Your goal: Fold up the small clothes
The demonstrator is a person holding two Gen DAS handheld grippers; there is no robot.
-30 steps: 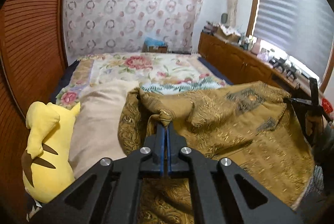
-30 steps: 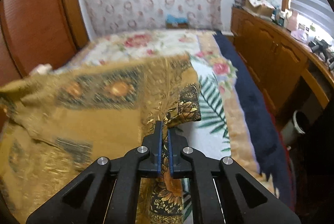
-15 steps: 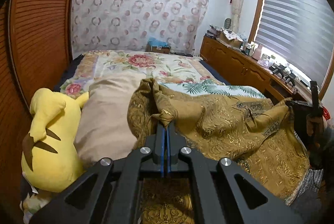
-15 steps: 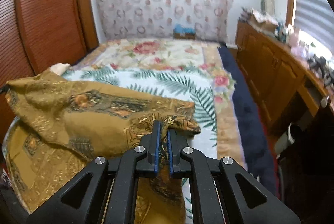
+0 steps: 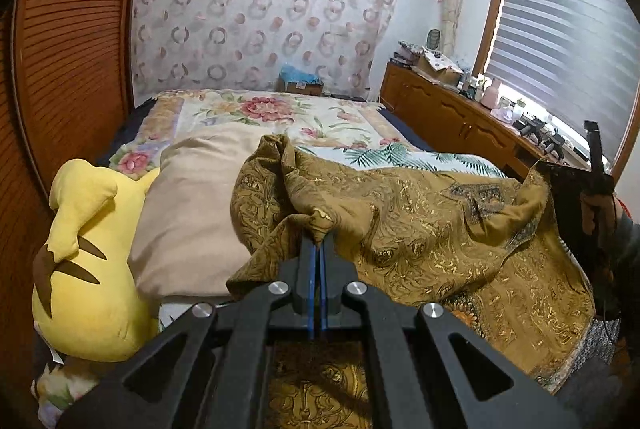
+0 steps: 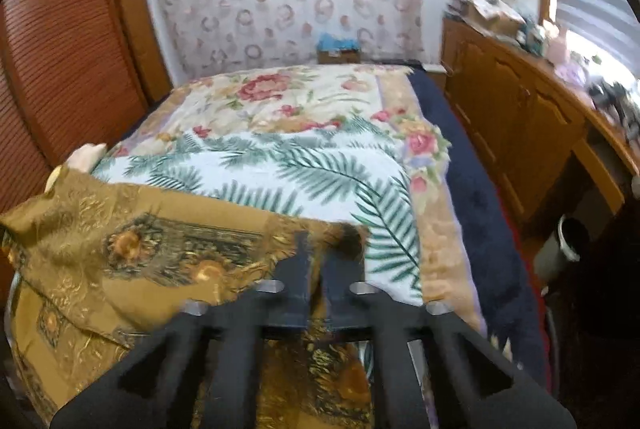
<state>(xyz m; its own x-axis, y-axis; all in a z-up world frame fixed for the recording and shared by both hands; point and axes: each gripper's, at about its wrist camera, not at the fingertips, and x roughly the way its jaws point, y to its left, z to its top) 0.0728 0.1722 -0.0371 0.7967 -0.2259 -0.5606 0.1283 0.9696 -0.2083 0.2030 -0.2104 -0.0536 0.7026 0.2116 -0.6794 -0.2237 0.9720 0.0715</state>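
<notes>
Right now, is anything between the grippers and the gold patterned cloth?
No. The left gripper and right gripper are each shut on a corner of the gold patterned cloth. The beige pillow and yellow plush toy lie beside it.

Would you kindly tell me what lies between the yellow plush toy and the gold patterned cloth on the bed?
A beige pillow lies between the yellow plush toy and the gold cloth, touching both; the left wrist view shows this.
</notes>
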